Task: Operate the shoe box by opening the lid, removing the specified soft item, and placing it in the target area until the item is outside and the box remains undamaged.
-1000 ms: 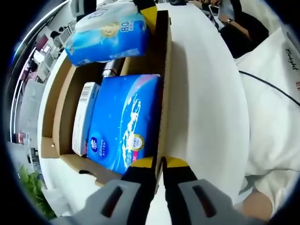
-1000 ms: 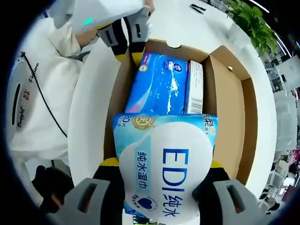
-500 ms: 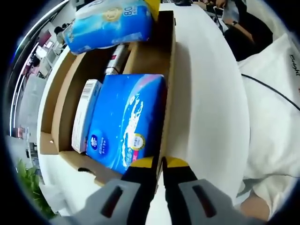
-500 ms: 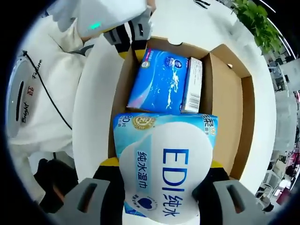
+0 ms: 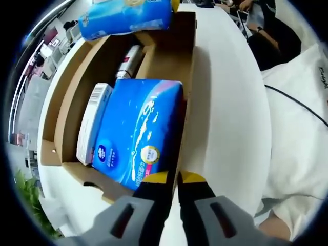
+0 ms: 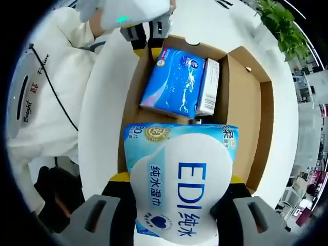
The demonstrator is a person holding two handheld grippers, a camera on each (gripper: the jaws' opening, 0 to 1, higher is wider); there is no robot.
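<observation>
Wipes lifted out, not yet set down

The open box [image 6: 251,118] lies ahead of the right gripper [image 6: 177,205], which clamps the wipes pack [image 6: 179,179] above it; placing remains. The left gripper [image 5: 174,179], jaws together, seems to pinch the box's near wall.

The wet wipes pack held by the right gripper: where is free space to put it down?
Free: bare white table between the shoe box wall and the person's white sleeve. Crowded: inside the box, the blue tissue pack and a white carton fill the floor. The wet wipes pack hangs above.
</observation>
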